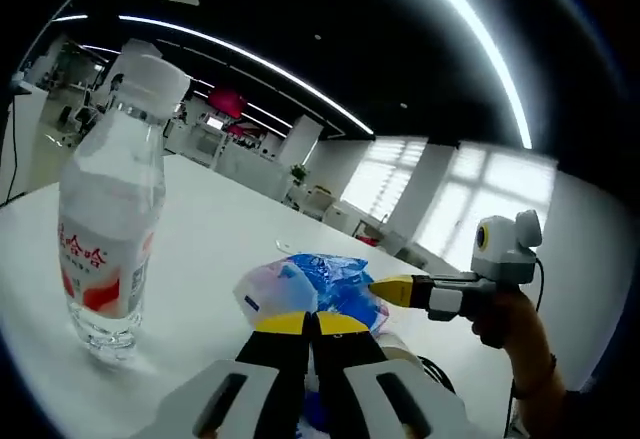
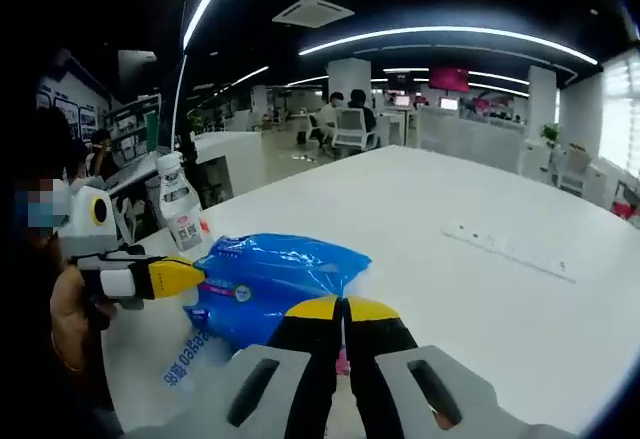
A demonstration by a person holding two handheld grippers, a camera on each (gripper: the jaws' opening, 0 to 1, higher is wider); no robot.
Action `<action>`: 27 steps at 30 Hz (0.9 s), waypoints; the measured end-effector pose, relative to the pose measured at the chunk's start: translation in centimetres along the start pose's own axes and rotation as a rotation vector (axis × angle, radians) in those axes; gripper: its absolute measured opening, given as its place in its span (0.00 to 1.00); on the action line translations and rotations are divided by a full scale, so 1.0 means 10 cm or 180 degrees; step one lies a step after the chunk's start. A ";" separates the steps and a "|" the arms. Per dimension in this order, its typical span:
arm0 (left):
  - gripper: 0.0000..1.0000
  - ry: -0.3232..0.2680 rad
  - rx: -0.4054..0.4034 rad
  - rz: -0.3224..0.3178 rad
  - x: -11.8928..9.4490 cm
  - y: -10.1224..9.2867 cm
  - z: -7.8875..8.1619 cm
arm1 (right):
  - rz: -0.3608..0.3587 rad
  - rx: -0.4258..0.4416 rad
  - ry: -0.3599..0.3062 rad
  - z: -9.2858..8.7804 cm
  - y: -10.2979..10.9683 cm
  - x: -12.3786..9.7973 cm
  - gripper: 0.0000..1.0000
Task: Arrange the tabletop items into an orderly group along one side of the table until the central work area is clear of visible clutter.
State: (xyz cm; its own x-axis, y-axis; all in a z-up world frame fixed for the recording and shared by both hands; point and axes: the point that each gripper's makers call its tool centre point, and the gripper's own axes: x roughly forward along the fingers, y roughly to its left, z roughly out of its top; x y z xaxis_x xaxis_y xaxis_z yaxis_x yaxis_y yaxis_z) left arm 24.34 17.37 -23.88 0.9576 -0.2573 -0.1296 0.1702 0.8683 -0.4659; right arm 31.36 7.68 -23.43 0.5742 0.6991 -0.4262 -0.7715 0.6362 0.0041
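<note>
A: Office, white counter point(image 2: 480, 209). Blue bag point(image 2: 265, 284) lies mid-frame, just past both claws; bottle point(image 1: 108, 224) stands at frame left.

B: Left claw point(image 1: 310, 327) and right claw point(image 2: 343, 311) pinched together, holding nothing. Open wide, grip bag's edge w/o crushing, slide it beside bottle.

The bottle point(image 1: 107, 209) label reads "哈哈"; the blue bag's point(image 2: 265, 281) print is illegible.

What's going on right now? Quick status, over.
Left gripper and right gripper both shut, tips at the blue plastic bag. Water bottle upright on white table, apart from bag. Nothing blocking.
</note>
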 end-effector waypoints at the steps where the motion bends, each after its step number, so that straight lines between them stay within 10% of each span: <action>1: 0.00 -0.0012 0.0021 -0.0008 0.00 -0.02 0.02 | -0.0012 -0.0002 -0.0023 0.02 -0.01 -0.01 0.00; 27: 0.00 0.0032 0.0257 -0.0445 0.21 -0.66 0.22 | -0.0403 0.0307 -0.0468 0.25 -0.45 -0.67 0.00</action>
State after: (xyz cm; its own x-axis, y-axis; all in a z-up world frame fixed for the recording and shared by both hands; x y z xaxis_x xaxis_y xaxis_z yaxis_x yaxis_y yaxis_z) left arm 25.73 12.02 -19.14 0.9210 -0.3818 -0.0773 0.3201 0.8549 -0.4083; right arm 31.70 0.97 -18.35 0.7041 0.6471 -0.2922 -0.6649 0.7454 0.0485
